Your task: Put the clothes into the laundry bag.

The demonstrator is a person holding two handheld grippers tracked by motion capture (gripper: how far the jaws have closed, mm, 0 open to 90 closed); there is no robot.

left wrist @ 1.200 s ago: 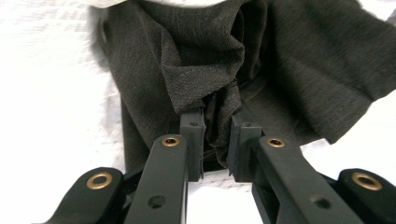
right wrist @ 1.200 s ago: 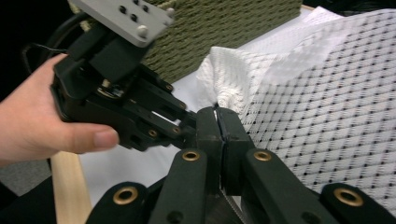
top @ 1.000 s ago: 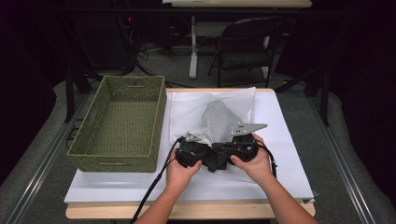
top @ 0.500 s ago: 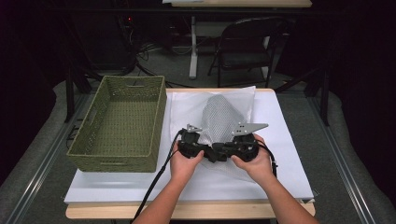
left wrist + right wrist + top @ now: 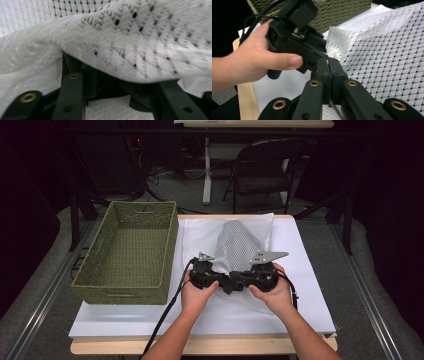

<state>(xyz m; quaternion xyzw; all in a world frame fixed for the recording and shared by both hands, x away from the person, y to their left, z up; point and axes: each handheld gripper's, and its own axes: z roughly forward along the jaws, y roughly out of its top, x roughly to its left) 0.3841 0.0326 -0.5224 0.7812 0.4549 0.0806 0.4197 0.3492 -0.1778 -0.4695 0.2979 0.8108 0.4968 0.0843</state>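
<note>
Fingers of my left gripper (image 5: 223, 281) have just been opening, with the white mesh cloth (image 5: 240, 247) draped loosely over them, unpinched; my right gripper (image 5: 329, 75) is clenched on that cloth's near edge. Cloth rises as a tent at table centre, toward 12 o'clock from my hands. White table cover (image 5: 305, 285) lies bare at 3 o'clock. At 9 o'clock the green woven basket (image 5: 131, 251) walls that side. Beyond, at 12, 1 chair (image 5: 265, 172) stands on grey floor.

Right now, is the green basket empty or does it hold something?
Empty. The high view shows the green basket with only its bare woven floor; the mesh cloth lies beside it.
</note>
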